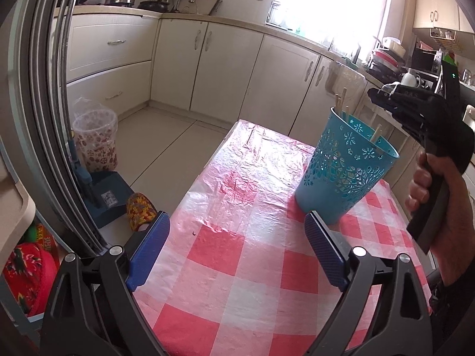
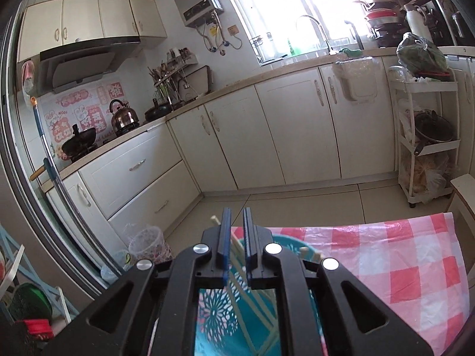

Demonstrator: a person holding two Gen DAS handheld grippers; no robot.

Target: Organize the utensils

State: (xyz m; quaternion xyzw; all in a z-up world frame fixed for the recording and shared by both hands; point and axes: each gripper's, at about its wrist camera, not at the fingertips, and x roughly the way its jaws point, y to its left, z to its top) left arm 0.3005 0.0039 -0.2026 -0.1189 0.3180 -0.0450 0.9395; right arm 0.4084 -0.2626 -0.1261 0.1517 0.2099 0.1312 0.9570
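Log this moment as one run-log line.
stage: chopsticks into holder | left gripper: open, empty, low over table | right gripper: above blue holder, slightly parted | chopsticks: standing in holder

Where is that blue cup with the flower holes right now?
The blue cup stands upright on the checked tablecloth, at the right of the left wrist view, with chopsticks in it. The right tool hangs just above its rim.

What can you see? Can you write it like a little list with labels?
place: kitchen
table cover: red-checked tablecloth
holder: blue cup, upright on the cloth
inside holder: chopsticks
left gripper: fingers wide apart, empty, near the cup
right gripper: above the cup, fingers nearly together, grip unclear
floor: clear bin
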